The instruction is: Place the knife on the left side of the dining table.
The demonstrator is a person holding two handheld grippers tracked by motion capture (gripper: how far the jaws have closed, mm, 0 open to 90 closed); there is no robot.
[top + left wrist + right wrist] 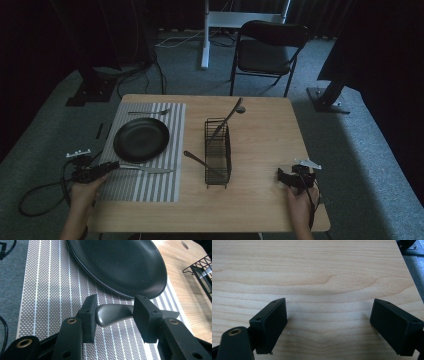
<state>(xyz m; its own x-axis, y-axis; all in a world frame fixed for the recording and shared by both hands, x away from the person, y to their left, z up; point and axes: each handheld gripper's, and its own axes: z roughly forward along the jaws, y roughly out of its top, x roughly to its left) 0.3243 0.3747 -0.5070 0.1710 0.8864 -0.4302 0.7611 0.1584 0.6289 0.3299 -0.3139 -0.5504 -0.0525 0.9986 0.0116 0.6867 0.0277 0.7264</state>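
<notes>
I've got the wire basket standing mid-counter, w/ one utensil leaning out of its far end, handle up toward the back edge, and a second utensil poking out of its left side near the front end, tip pointing at the striped placemat. Can't tell from here what kind of utensils those two are. The black plate sits on the placemat and I see nothing on it; a fork lies on the mat just beyond the plate. The knife lies flat on the mat just on my side of the plate, handle toward the left gripper, blade pointing toward the basket. In the left gripper view the knife's rounded handle end lies between the two fingers of that gripper, resting on the mat: there's a small gap on the left side, and on the right the handle runs behind the other finger, so I can't say if it touches there. Fingers are apart around the handle, not clamped, no squeeze visible. The plate's rim is just past the fingertips. Right gripper sits low over bare wood near the counter's right front corner, well apart from the basket; in its own view its fingers stand wide apart w/ nothing between them but woodgrain.
</notes>
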